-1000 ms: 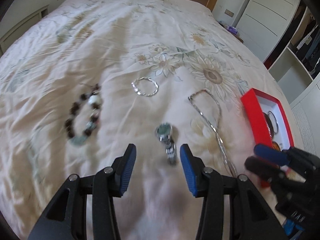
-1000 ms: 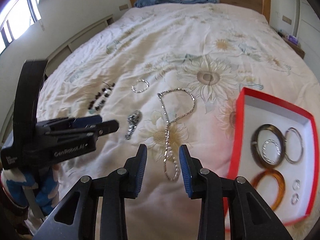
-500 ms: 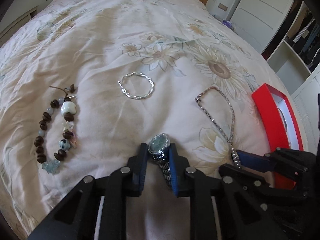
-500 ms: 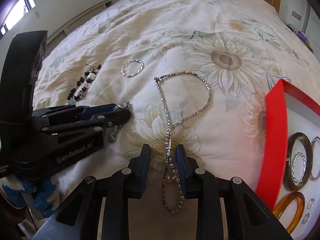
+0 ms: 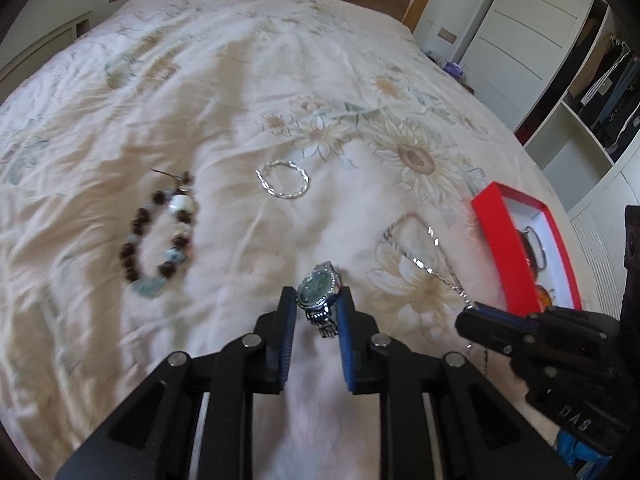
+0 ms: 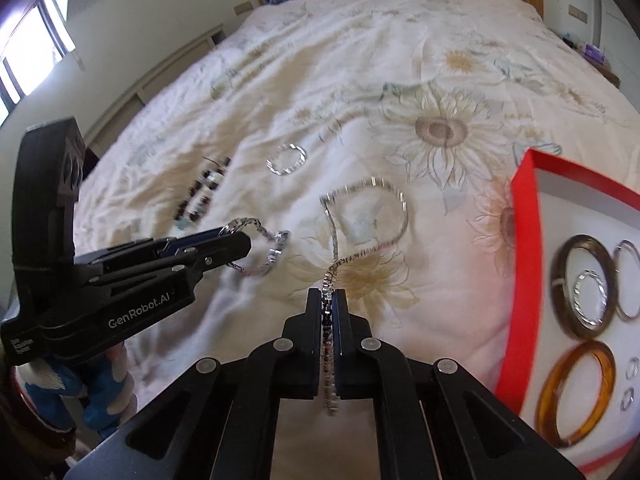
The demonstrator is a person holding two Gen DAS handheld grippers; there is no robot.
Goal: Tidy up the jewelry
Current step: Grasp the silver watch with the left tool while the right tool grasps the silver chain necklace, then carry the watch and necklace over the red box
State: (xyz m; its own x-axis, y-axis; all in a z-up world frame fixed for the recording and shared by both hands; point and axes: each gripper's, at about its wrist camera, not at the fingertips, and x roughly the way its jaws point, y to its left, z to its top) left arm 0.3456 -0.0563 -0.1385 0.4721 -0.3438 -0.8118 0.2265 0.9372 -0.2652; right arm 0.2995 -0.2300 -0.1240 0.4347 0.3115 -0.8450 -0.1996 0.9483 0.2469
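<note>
Both claws worked over a bed (image 5: 208, 92) covered by a cream quilt printed with sunflowers. The left claw (image 5: 317, 306) was clamped on a silver wristwatch (image 5: 318, 292) with a green dial; seen from the right wrist, the watch's band hung in a loop from the claw's tips, lifted clear of the quilt. The right claw (image 6: 329, 300) was closed on a silver chain necklace (image 6: 366, 216), its doubled strand pinched between the blue pads (image 6: 338, 320) and a short tail hanging behind them, while the far loop of the chain lay curved on the quilt. A bead bracelet (image 5: 160, 236) of dark brown, pale blue and white beads lay on the quilt to the left, and a twisted silver bangle (image 5: 283, 180) lay farther off, between the bracelet and the necklace, apart from both. At the right edge of the bed stood an open red box (image 6: 520, 240) with a white lining. Inside it lay a dark brown bangle (image 6: 586, 286) with a small faceted silver ring within its circle, a thin silver hoop (image 6: 632, 280) just beside it on the right, an amber bangle (image 6: 576, 392) nearer, and two small rings (image 6: 630, 380) at the right edge. A hand in a blue and white glove (image 6: 100, 392) held the left tool's grip.
</note>
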